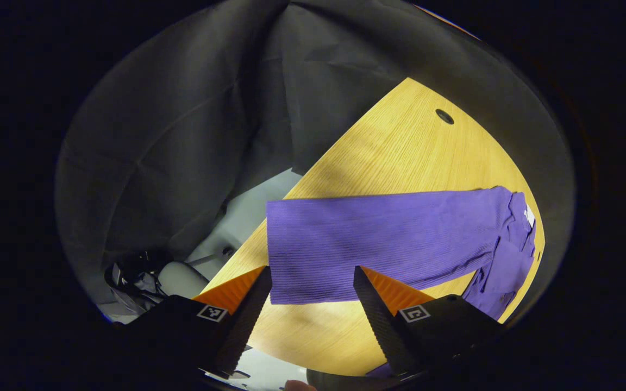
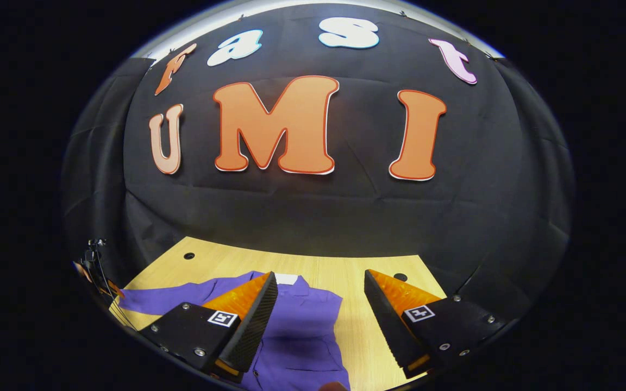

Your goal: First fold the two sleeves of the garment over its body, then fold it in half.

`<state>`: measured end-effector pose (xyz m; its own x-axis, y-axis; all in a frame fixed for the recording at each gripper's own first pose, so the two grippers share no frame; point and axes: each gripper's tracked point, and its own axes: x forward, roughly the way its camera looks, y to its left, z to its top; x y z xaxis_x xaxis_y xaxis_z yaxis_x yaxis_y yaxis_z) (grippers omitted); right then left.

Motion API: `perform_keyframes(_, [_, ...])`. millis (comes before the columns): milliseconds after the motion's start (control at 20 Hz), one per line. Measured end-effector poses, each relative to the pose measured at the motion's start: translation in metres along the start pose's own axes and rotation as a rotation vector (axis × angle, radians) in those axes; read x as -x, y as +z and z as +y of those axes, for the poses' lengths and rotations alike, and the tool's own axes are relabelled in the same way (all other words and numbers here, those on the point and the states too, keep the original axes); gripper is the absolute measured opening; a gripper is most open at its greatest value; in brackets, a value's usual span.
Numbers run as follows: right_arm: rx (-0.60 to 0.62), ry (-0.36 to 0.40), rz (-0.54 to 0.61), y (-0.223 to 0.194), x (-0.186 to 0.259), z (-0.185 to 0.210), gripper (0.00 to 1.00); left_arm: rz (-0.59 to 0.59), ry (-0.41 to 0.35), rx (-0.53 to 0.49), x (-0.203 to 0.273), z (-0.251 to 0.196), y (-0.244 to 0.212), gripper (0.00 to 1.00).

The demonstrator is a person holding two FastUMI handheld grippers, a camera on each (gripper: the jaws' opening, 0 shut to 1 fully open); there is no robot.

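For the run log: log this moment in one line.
left gripper: open over outstretched sleeve | right gripper: open, empty | purple ribbed garment: flat on wooden table

Left gripper [image 1: 312,304]: wedge-shaped fingers with ribbed inner faces, black housings, a square black-and-white tag on each. Right gripper [image 2: 319,320]: same build, plus silver screws at the housing corners.

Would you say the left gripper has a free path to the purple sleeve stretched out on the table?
Probably yes: the left gripper is open, the sleeve lies flat on the table just ahead, and nothing sits between them.
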<state>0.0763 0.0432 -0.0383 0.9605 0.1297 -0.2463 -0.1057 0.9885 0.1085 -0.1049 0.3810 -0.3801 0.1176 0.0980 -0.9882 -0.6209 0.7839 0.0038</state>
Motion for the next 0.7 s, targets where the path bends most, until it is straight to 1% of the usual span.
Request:
perform_keyframes(150, [0.002, 0.002, 0.012, -0.001, 0.003, 0.001, 0.95, 0.066, 0.011, 0.002, -0.01, 0.0, -0.007, 0.98])
perform_keyframes(250, [0.0, 0.002, 0.014, -0.001, 0.003, 0.0, 0.95, 0.078, 0.033, -0.008, -0.016, 0.002, -0.004, 0.99])
perform_keyframes(400, [-0.005, -0.004, 0.022, -0.002, 0.002, -0.003, 0.95, 0.103, 0.024, -0.019, -0.02, -0.002, -0.005, 0.99])
perform_keyframes(450, [-0.006, -0.002, 0.023, -0.002, 0.002, -0.003, 0.95, 0.11, 0.037, -0.026, -0.022, 0.002, -0.006, 0.99])
perform_keyframes(500, [-0.004, -0.002, 0.025, -0.003, 0.002, -0.004, 0.95, 0.112, 0.033, -0.034, -0.02, 0.001, -0.003, 0.99])
perform_keyframes(600, [0.002, 0.01, 0.022, -0.002, 0.004, -0.001, 0.95, 0.108, 0.029, -0.055, -0.02, -0.003, 0.004, 0.92])
perform_keyframes(700, [0.013, 0.012, 0.023, -0.005, 0.004, 0.001, 0.95, 0.123, 0.015, -0.075, -0.019, -0.012, 0.01, 0.65])
